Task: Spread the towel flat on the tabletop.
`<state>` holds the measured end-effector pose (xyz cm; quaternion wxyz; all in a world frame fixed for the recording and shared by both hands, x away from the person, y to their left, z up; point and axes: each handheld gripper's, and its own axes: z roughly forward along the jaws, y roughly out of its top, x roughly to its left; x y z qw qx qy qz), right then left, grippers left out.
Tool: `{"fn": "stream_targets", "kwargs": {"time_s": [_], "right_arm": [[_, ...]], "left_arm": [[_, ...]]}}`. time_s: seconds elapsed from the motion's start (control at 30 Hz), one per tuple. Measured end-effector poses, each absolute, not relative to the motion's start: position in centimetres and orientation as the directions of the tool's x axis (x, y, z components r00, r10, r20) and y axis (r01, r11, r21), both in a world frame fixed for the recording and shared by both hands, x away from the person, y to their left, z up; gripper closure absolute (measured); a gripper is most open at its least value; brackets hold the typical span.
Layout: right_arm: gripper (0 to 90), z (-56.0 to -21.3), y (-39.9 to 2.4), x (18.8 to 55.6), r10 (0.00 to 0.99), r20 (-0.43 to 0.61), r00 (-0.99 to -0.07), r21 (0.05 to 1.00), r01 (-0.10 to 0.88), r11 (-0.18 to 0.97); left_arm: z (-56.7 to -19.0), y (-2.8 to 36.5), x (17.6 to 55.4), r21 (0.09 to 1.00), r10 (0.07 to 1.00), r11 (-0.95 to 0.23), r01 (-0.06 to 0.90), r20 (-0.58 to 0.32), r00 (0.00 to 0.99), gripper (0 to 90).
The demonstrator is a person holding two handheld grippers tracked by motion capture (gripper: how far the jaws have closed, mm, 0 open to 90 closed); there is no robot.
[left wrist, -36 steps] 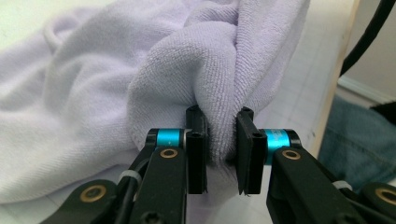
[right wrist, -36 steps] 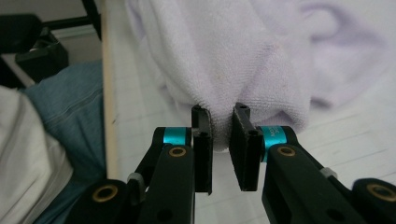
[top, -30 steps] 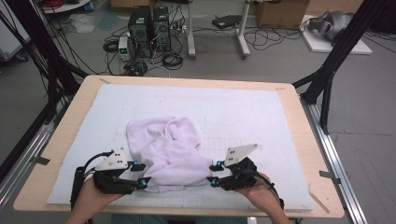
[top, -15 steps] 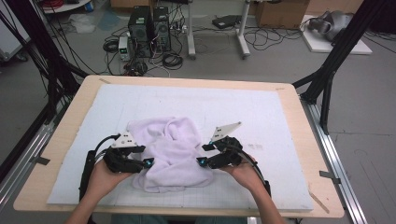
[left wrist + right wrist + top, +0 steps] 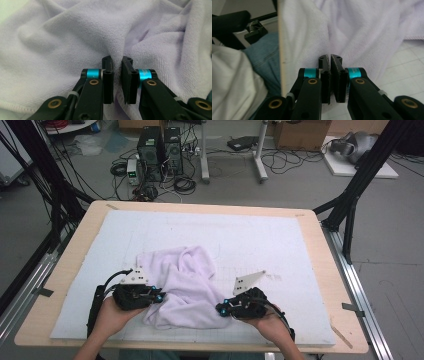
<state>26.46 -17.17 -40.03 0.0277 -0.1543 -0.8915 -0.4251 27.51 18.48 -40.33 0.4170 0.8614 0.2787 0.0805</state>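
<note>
A crumpled lavender towel (image 5: 182, 287) lies on the white mat (image 5: 260, 240), near the front middle. My left gripper (image 5: 159, 297) sits at the towel's left side. In the left gripper view its jaws (image 5: 117, 60) have just been closing and pinch a raised fold of the towel (image 5: 75, 37). My right gripper (image 5: 221, 309) is at the towel's front right corner. In the right gripper view its jaws (image 5: 330, 58) have just been closing and stand together on the edge of the towel (image 5: 352, 30).
The mat covers a wooden table (image 5: 75, 255) whose front edge (image 5: 279, 62) shows beside my right gripper, with the person's jeans (image 5: 262, 57) below it. Black frame legs (image 5: 355, 190) stand at the table's sides. Computers and cables (image 5: 160, 150) lie on the floor beyond.
The right gripper has drawn back toward the front edge, to the towel's front right corner. The left gripper has settled lower at the towel's left side. The towel's heap has barely shifted.
</note>
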Motion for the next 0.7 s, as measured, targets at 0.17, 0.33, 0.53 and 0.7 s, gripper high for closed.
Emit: {"fn": "stream_targets", "kwargs": {"time_s": [0.17,0.33,0.53,0.7], "right_arm": [[86.6,-39.4,-17.2,24.5,0.206,0.162,-0.965,0.746,0.256,0.614],[68.6,-37.7,-17.0,26.0,0.245,0.148,-0.958,0.781,0.266,0.566],[60.7,-37.3,-15.9,30.8,0.339,0.134,-0.931,0.792,0.306,0.528],[48.4,-39.5,-14.6,31.6,0.346,0.186,-0.92,0.717,0.368,0.592]], "left_arm": [[-39.5,18.9,26.4,0.764,0.511,-0.523,0.378,-0.074,0.856,81.3],[-39.1,20.3,26.6,0.767,0.534,-0.497,0.405,-0.098,0.84,55.6],[-38.9,20.1,27.4,0.781,0.551,-0.461,0.421,-0.121,0.826,44.2],[-40.9,19.0,28.1,0.742,0.536,-0.49,0.457,-0.157,0.83,44.2]]}}
